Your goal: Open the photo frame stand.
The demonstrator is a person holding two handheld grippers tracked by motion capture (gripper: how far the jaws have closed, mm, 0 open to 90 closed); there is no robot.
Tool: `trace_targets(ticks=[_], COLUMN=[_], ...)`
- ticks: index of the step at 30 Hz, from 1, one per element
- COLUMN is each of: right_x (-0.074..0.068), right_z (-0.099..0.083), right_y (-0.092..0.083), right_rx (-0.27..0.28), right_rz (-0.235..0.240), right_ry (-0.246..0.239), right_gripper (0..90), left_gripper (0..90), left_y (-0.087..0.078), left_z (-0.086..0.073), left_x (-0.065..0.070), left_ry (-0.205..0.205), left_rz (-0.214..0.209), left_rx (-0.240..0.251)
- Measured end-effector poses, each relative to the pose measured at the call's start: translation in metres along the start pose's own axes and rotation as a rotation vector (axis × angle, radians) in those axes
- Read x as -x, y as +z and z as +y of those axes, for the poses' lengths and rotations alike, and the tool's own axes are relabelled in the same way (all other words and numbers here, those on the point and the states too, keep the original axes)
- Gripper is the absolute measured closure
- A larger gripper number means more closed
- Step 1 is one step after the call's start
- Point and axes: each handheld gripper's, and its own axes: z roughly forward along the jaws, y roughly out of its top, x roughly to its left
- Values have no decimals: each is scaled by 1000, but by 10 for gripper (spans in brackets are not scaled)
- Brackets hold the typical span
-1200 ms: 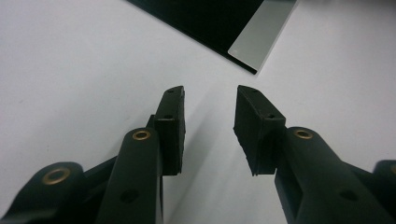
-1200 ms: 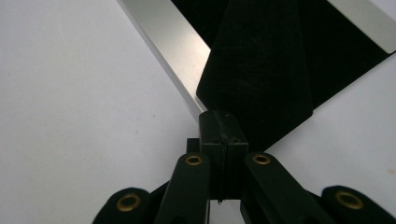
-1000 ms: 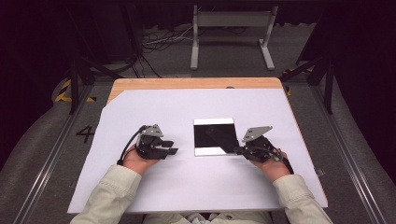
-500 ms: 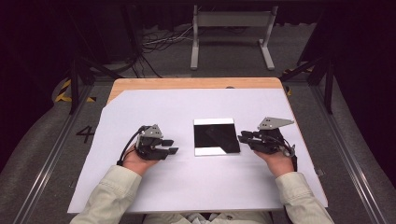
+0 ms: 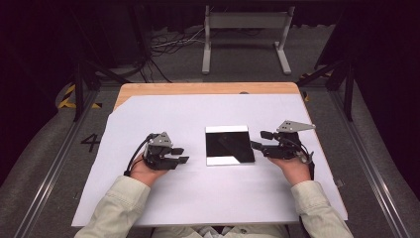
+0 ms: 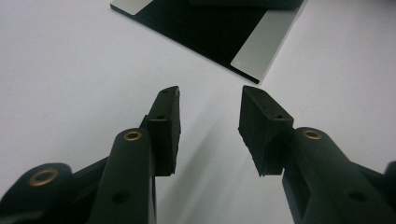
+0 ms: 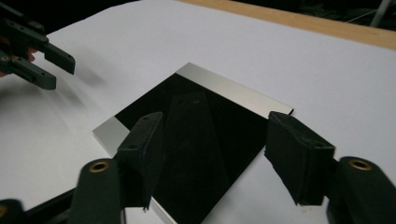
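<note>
A flat black plate [image 5: 230,145] is seen lying on the white sheet [image 5: 198,198] that covers the table, about midway between the two grippers and slightly nearer the right one. It is close to square, so hardly any long axis can be made out; its edges are set nearly parallel to the sheet's edges. A silver strip is carried along its far edge and another along its near edge, with the glossy black field between them. In the right gripper view the plate [image 7: 196,135] is shown cornerwise, one silver strip toward the far right and the other at the near left.

The left gripper [image 5: 179,155] is rested on the sheet to the plate's left, pointed toward it but kept apart from it. Its jaws are spread, and nothing but bare sheet is seen between them in the left gripper view [image 6: 209,119], where a corner of the plate [image 6: 224,32] lies ahead.

The right gripper [image 5: 261,140] is held just beside the plate's right edge. Its jaws have just been opening and now stand wide apart; the plate is seen beyond and below them, gripped by neither.

A wooden table edge [image 5: 208,88] is left uncovered at the far side. Beyond it, a grey stand [image 5: 246,34] and cables [image 5: 168,47] are placed on the floor. Nothing lies between either gripper and the plate.
</note>
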Motion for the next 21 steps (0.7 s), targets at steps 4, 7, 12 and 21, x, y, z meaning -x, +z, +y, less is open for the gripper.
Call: trace_targets(ticks=[4, 7, 12, 21], right_x=[1, 2, 2, 1], right_z=[-3, -6, -12, -22], right_y=[5, 7, 10, 15], right_rx=[-25, -48, -99, -234], right_rz=[-13, -15, -24, 1], right_ry=[-10, -14, -14, -58], right_gripper=[306, 291, 291, 370], left_gripper=[587, 588, 588, 587], left_y=[0, 0, 0, 1], left_z=[0, 0, 0, -1], left_x=[0, 0, 0, 0], left_ry=[-1, 1, 3, -2], left_rz=[0, 1, 0, -3], left_rx=[0, 0, -3, -8])
